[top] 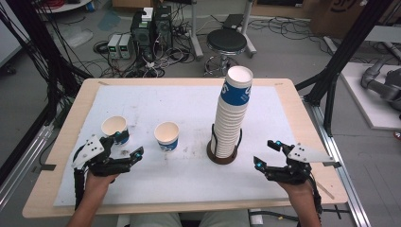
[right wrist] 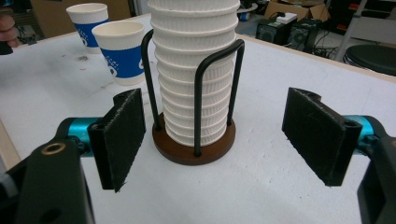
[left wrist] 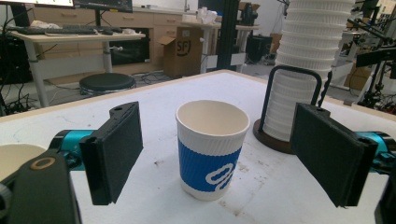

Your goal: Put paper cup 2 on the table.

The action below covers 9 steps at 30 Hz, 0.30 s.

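Note:
A tall stack of white paper cups (top: pixel 232 113) stands in a black wire holder on a brown base (top: pixel 222 157), right of the table's middle. Two single blue-and-white cups stand upright on the white mat: one (top: pixel 167 136) near the middle, one (top: pixel 115 128) farther left. My left gripper (top: pixel 127 143) is open, near the front left, just beside the left cup and aimed at the middle cup (left wrist: pixel 212 148). My right gripper (top: pixel 265 152) is open at the front right, facing the cup stack (right wrist: pixel 194 70) with nothing between its pads.
The white mat (top: pixel 184 177) covers a wooden table (top: pixel 66 142). Beyond the far edge are a black stool (top: pixel 227 41), computer cases and cables on the floor. Black frame posts stand at both sides of the table.

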{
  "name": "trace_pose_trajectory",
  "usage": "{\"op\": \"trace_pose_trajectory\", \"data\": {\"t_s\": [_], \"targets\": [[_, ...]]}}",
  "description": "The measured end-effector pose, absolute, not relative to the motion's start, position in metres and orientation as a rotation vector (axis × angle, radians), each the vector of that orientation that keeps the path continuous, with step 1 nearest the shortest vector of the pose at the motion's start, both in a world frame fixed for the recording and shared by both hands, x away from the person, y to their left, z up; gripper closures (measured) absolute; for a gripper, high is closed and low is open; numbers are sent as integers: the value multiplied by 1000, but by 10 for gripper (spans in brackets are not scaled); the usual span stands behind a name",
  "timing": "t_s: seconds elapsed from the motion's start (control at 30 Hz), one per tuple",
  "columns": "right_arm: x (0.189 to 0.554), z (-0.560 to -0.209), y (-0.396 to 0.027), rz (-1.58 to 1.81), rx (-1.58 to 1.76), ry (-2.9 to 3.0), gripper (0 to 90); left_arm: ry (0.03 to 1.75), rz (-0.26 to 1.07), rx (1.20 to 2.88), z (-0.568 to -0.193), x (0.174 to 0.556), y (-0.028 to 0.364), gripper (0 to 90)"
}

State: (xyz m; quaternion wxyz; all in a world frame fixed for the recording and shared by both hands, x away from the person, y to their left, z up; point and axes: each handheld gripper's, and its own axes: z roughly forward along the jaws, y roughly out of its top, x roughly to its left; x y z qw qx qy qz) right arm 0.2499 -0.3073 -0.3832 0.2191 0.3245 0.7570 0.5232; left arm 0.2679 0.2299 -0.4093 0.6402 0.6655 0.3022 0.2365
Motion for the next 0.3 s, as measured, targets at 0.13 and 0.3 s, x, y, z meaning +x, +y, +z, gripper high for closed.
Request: {"op": "trace_pose_trajectory", "data": {"t_s": [0.13, 0.3], "targets": [[250, -383, -308, 1453, 901, 2091, 218, 684, 540, 1519, -409, 268, 229, 173], [250, -384, -309, 1453, 902, 2092, 218, 676, 541, 1517, -409, 267, 228, 173]]}}
